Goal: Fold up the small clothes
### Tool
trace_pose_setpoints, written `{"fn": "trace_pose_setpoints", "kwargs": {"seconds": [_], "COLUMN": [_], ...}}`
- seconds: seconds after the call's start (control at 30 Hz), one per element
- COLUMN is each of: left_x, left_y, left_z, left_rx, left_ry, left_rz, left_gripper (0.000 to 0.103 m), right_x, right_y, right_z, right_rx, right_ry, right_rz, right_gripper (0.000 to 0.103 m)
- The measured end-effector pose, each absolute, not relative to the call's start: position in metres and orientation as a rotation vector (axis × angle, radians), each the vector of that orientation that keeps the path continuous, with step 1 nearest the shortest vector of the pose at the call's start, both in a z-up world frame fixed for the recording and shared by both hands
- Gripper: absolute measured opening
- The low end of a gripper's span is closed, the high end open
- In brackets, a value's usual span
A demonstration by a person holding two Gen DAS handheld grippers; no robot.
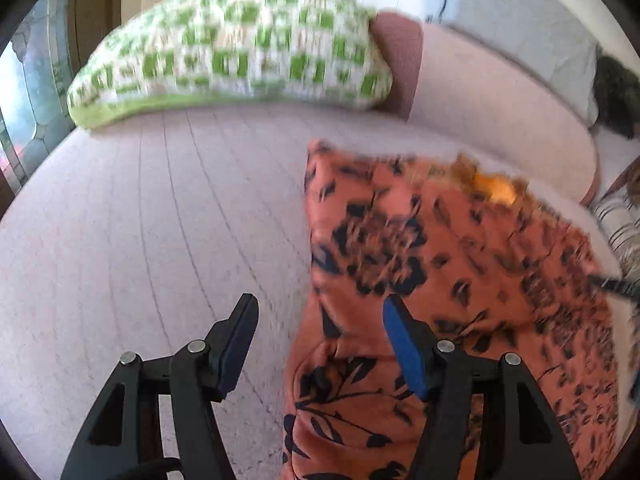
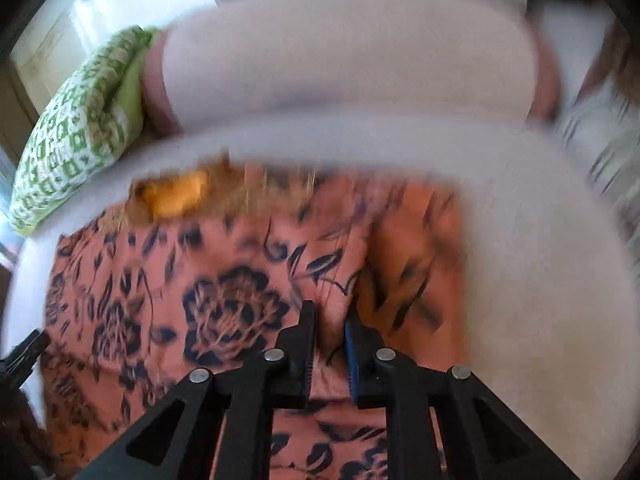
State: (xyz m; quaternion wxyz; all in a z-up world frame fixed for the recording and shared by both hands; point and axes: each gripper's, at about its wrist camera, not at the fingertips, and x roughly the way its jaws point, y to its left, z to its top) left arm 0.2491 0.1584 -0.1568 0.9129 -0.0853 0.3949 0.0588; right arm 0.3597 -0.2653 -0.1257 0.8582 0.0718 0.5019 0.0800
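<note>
- Right, your orange floral garment (image 2: 224, 288) lies spread on the pale pink sofa seat (image 1: 140, 220), filling the centre and lower left of the right wrist view, so both claws can reach its near edge.
- Your right gripper (image 2: 330, 320) sits low in the frame with its jaws narrow, a raised ridge of the cloth between them. It looks placed to pinch a fold line, but blur stops me saying whether the pads truly press the fabric.
- Your left gripper (image 1: 320, 312) stands wide at the bottom of the left wrist view, straddling the garment's left edge: one finger over bare seat, the blue-padded one over the print. Nothing is gripped there; I judge it is waiting to take that edge.
- The green checked cushion (image 1: 232, 52) leans at the upper left of that view, well apart from the cloth and out of your way.
- A yellow patch (image 2: 176, 196) shows at the garment's far edge, upper left of centre; lining or label, I cannot tell which.
- The garment's near hem runs off the bottom of both frames, so its full shape is cut off.
- Striped fabric (image 1: 618, 224) at the right edge is too smeared to name.
</note>
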Motion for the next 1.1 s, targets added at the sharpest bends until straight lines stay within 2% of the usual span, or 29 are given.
{"fn": "trace_pose_setpoints", "kwargs": {"seconds": [0.03,0.07,0.17,0.23,0.3,0.37,0.43,0.5,0.6,0.67,0.73,0.77,0.8,0.93,1.03,1.1], "left_x": [0.249,0.250,0.264,0.281,0.297,0.298,0.295,0.286,0.275,0.284,0.297,0.291,0.287,0.279,0.309,0.336], "left_y": [0.158,0.158,0.156,0.155,0.157,0.162,0.163,0.164,0.162,0.157,0.157,0.160,0.164,0.183,0.198,0.204], "left_z": [-0.150,-0.139,-0.130,-0.143,-0.171,-0.184,-0.181,-0.169,-0.148,-0.160,-0.189,-0.184,-0.178,-0.147,-0.147,-0.161], "left_rx": [-0.172,-0.165,-0.144,-0.127,-0.068,-0.075,-0.076,-0.092,-0.092,-0.063,-0.027,-0.051,-0.077,-0.155,-0.224,-0.278], "left_ry": [0.795,0.770,0.764,0.830,0.929,0.944,0.932,0.893,0.785,0.845,0.963,0.922,0.910,0.784,0.815,0.900], "left_rz": [0.120,0.108,0.090,0.099,0.162,0.179,0.177,0.171,0.123,0.110,0.145,0.139,0.127,0.035,-0.010,-0.009], "left_gripper": [0.065,0.065,0.066,0.066,0.066,0.068,0.068,0.068,0.069,0.069,0.072,0.071,0.071,0.072,0.072,0.070], "right_x": [0.354,0.349,0.333,0.327,0.335,0.346,0.367,0.367,0.351,0.354,0.371,0.379,0.391,0.366,0.340,0.327], "right_y": [-0.269,-0.273,-0.284,-0.277,-0.264,-0.254,-0.262,-0.286,-0.282,-0.274,-0.273,-0.274,-0.280,-0.287,-0.282,-0.284], "right_z": [-0.124,-0.119,-0.088,-0.070,-0.067,-0.087,-0.134,-0.154,-0.122,-0.110,-0.115,-0.126,-0.150,-0.120,-0.113,-0.110], "right_rx": [0.144,0.154,0.248,0.311,0.396,0.431,0.379,0.493,0.485,0.478,0.461,0.434,0.458,0.485,0.456,0.432], "right_ry": [1.015,0.979,0.846,0.790,0.825,0.909,1.086,1.090,0.997,0.960,0.956,0.991,1.107,0.960,0.935,0.926], "right_rz": [0.149,0.125,0.124,0.244,0.450,0.562,0.383,0.331,0.377,0.449,0.458,0.403,0.308,0.383,0.403,0.418], "right_gripper": [0.069,0.076,0.076,0.076,0.076,0.076,0.075,0.062,0.074,0.074,0.080,0.081,0.078,0.077,0.078,0.078]}}
